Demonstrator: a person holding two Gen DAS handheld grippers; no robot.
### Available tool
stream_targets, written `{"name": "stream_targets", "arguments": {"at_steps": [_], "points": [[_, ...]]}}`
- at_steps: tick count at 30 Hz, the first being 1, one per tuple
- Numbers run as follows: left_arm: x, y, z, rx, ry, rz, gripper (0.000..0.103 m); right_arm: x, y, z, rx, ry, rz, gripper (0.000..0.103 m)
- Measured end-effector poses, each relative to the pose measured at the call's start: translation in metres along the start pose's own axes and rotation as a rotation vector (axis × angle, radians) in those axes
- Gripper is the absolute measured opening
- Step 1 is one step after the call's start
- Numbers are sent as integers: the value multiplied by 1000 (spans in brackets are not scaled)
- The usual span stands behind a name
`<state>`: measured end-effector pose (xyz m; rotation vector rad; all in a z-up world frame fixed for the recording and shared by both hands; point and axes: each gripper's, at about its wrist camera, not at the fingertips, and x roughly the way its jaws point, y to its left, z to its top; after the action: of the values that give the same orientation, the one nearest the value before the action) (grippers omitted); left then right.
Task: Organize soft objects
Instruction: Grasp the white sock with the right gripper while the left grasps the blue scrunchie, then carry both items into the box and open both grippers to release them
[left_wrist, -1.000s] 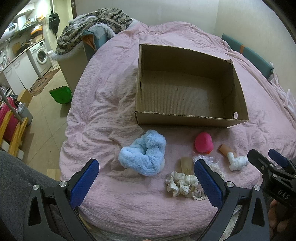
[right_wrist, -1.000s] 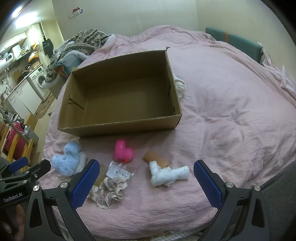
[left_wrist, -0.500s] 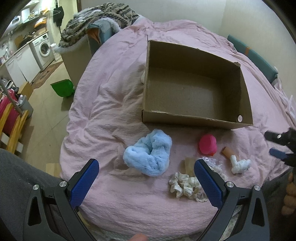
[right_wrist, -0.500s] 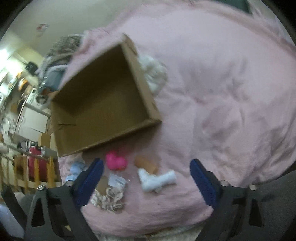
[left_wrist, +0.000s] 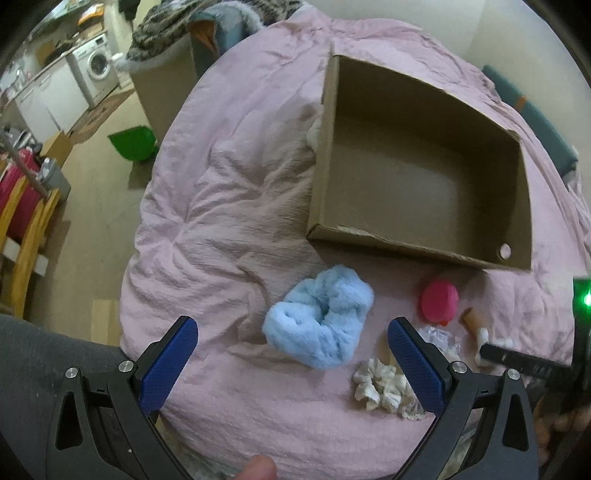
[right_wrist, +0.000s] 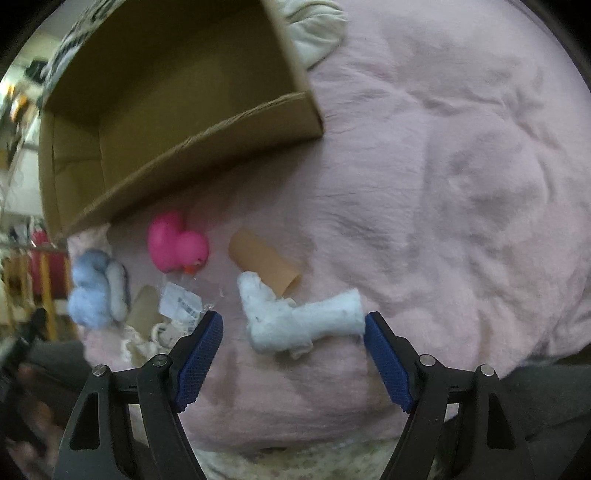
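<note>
An empty cardboard box (left_wrist: 421, 170) (right_wrist: 155, 110) lies on a pink quilt. In front of it sit a fluffy blue scrunchie (left_wrist: 319, 323) (right_wrist: 94, 291), a pink rubber duck (left_wrist: 439, 301) (right_wrist: 176, 248), a cream scrunchie (left_wrist: 382, 386), a clear packet (right_wrist: 181, 304), a cardboard tube (right_wrist: 264, 263) and a rolled white sock (right_wrist: 295, 317). My left gripper (left_wrist: 291, 345) hangs open above the blue scrunchie. My right gripper (right_wrist: 293, 328) is low over the white sock with its jaws closing; the sock lies between the pads, which do not press on it.
The pink quilt (left_wrist: 236, 206) covers a rounded bed that drops to the floor at the left. A green bin (left_wrist: 133, 142), a washing machine (left_wrist: 94, 74) and a yellow-framed rack (left_wrist: 26, 236) stand on that side. A white cloth (right_wrist: 314, 33) lies behind the box.
My right gripper tipped downward and dropped close to the white sock, its jaws narrowing. My left gripper drifted left, bringing the blue scrunchie between its fingers in the view.
</note>
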<state>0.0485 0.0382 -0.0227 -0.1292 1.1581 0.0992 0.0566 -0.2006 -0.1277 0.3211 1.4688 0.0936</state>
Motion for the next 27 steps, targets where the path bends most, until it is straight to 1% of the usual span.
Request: {"name": "stream_targets", "arguments": {"at_steps": [1, 2, 3, 4, 5, 6, 7, 8, 11, 15, 18, 21, 22, 23, 25, 27], "points": [[4, 2, 3, -11, 18, 6, 102, 6, 5, 2, -24, -5, -23, 75], [7, 3, 5, -16, 27, 6, 102, 11, 10, 3, -48, -9, -52, 58], [12, 4, 8, -20, 50, 1, 102, 15, 14, 2, -67, -12, -68, 52], [15, 4, 10, -22, 61, -3, 102, 17, 19, -1, -75, -15, -63, 50], [19, 5, 13, -28, 81, -8, 102, 17, 22, -3, -82, -22, -63, 40], [23, 6, 16, -34, 98, -10, 102, 18, 25, -5, -90, -28, -64, 35], [26, 5, 17, -37, 105, -10, 102, 18, 28, -7, -91, -28, -52, 33], [29, 5, 19, -34, 116, -10, 102, 18, 30, -10, -93, -29, -38, 27], [37, 0, 22, -7, 149, -17, 102, 11, 36, -16, -103, -51, -2, 25], [45, -10, 21, 35, 158, -19, 102, -3, 44, -29, -125, -85, 112, 25], [52, -18, 17, 61, 157, 0, 102, -17, 55, -33, -165, -123, 185, 25], [62, -23, 14, 81, 165, 4, 102, -31, 67, -37, -217, -188, 219, 25], [66, -24, 13, 85, 174, 4, 102, -41, 60, -31, -224, -199, 230, 25], [70, -25, 12, 88, 188, 0, 102, -42, 63, -32, -228, -207, 240, 25], [76, -26, 9, 87, 209, -10, 101, -50, 56, -17, -227, -205, 247, 25], [83, -26, 7, 81, 226, -20, 97, -52, 54, -16, -225, -203, 250, 25]]}}
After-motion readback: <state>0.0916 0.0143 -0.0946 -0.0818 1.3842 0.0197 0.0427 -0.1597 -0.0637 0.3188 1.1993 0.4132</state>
